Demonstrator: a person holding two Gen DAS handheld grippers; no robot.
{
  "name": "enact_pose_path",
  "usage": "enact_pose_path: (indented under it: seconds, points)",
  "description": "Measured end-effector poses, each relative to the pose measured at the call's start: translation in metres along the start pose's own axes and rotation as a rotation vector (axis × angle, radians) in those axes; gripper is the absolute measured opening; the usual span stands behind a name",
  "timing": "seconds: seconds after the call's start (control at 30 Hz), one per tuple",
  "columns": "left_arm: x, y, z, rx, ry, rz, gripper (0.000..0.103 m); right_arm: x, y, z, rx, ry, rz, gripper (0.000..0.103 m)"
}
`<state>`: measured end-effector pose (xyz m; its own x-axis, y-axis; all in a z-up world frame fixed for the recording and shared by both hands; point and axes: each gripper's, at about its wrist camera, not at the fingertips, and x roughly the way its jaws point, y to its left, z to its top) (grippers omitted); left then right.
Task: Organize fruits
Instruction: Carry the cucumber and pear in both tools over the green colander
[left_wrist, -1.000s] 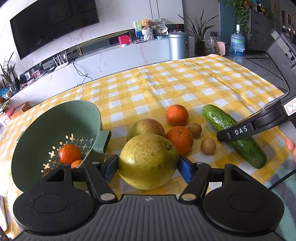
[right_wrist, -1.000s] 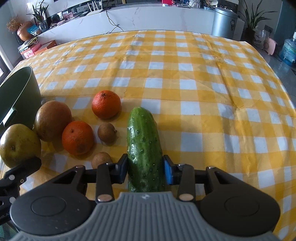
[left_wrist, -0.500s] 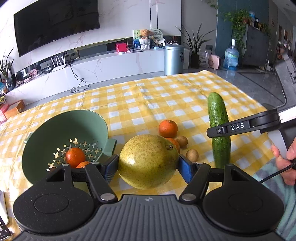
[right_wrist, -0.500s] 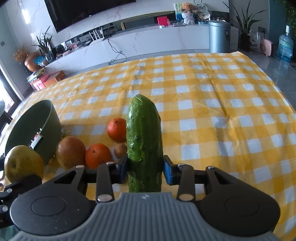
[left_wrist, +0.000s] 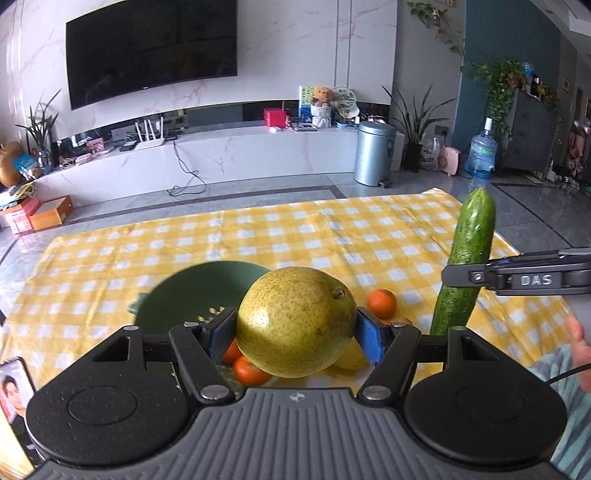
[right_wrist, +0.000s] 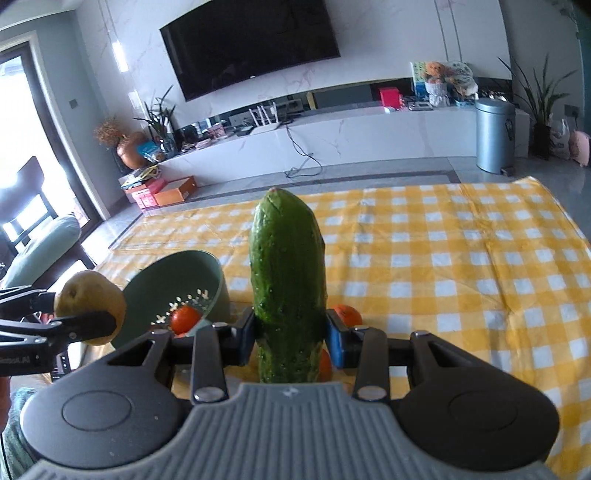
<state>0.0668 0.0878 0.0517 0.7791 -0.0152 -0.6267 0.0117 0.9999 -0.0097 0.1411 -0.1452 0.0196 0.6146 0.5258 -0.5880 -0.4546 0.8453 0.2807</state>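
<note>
My left gripper (left_wrist: 297, 338) is shut on a big yellow-green pear (left_wrist: 295, 321), held in the air above the table. Just behind and below it stands the green colander (left_wrist: 192, 291) with oranges (left_wrist: 251, 369) inside. My right gripper (right_wrist: 290, 338) is shut on a dark green cucumber (right_wrist: 288, 280) that points up and away; the cucumber (left_wrist: 465, 266) also shows at the right of the left wrist view. The pear (right_wrist: 90, 306) and colander (right_wrist: 207, 273) appear at the left of the right wrist view. One orange (left_wrist: 382, 302) lies on the cloth.
A yellow-and-white checked cloth (right_wrist: 461, 258) covers the table. Another orange (right_wrist: 345, 314) peeks out beside the right finger. A phone (left_wrist: 14, 391) lies at the near left edge. A person's hand (left_wrist: 578, 343) shows at the right.
Both grippers have risen off the table with their loads. The pear and the cucumber left the cloth, and the cucumber tipped up from lying flat to nearly upright.
</note>
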Motion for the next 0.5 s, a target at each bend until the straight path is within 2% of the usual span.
enact_pose_path:
  seconds: [0.13, 0.27, 0.5]
  points:
    - [0.002, 0.021, 0.01, 0.005, 0.018, 0.032, 0.079, 0.001, 0.03, 0.021, -0.047, -0.02, 0.077, 0.036]
    - [0.014, 0.038, 0.013, 0.017, 0.069, 0.036, 0.079, 0.013, 0.06, 0.04, -0.089, -0.018, 0.152, 0.036]
    - [0.044, 0.065, 0.003, 0.028, 0.17, 0.035, 0.079, 0.059, 0.108, 0.059, -0.196, 0.031, 0.191, 0.036]
